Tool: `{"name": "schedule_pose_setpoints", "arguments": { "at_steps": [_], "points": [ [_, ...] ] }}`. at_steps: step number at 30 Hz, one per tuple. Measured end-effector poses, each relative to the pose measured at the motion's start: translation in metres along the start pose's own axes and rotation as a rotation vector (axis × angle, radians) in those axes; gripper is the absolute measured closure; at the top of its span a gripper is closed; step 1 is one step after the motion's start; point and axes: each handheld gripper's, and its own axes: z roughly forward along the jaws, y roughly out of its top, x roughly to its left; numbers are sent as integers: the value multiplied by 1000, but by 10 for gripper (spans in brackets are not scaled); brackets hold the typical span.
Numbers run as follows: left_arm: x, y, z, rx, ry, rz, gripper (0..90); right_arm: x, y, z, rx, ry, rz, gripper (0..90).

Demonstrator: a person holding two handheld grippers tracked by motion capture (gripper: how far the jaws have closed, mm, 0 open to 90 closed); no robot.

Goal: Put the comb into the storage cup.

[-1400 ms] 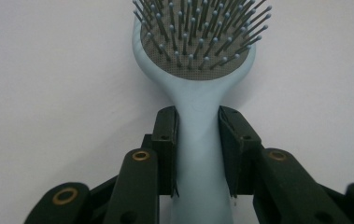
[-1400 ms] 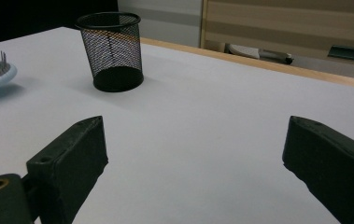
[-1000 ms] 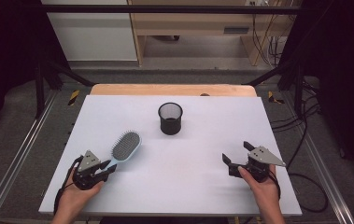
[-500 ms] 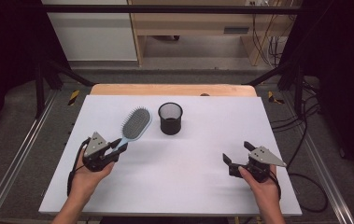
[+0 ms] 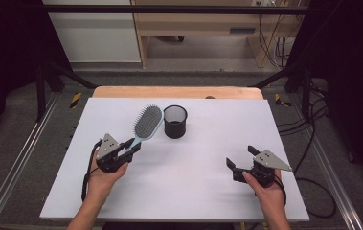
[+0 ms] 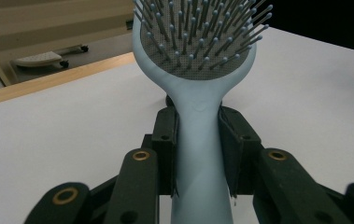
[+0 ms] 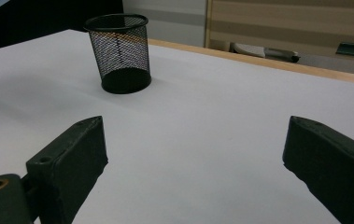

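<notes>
Hairbrush (image 5: 146, 123) first: I have it by the handle in my left tongs (image 5: 130, 147), pale blue, bristle head pointing far and a little right, lifted clear of the white tabletop (image 5: 208, 191). In the left gripper view the two black pads press on either side of the handle (image 6: 198, 154), just below where it widens into the bristle head (image 6: 202, 32), so the grip looks firm and centred. Moving right, the black mesh cup (image 5: 175, 121) stands upright at the far middle of the tabletop, with the brush head just beside its left side in the high view; I cannot tell whether they touch. I judge the step in hand to be the carry: the brush is picked up and on its way to the cup, not yet in it. My next move calls for raising the brush above the rim, tipping it so one end points down, and lowering it inside without knocking the light cup over. Farther right, my right tongs (image 5: 240, 163) hover near the right front of the tabletop, jaws wide apart and holding nothing; their view looks across bare tabletop to the cup (image 7: 118, 51).
</notes>
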Motion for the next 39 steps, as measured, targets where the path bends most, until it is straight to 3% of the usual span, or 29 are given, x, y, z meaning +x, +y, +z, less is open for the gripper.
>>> {"name": "schedule_pose_setpoints", "arguments": {
  "at_steps": [13,19,24,27,36,39],
  "points": [
    [-19,-2,9,0,-42,19,692,14,3,4,-9,40,64,58],
    [-22,-2,12,-6,-49,17,692,26,11,15,9,90,106,55],
    [-23,-2,12,-14,-50,17,692,42,24,31,28,154,124,54],
    [-24,-1,12,-22,-48,17,692,60,39,45,31,211,132,45],
    [-26,0,9,-37,-49,17,692,92,65,70,-1,310,163,39],
    [-27,1,9,-44,-51,17,692,97,69,74,-8,326,169,39]
  ]
}}
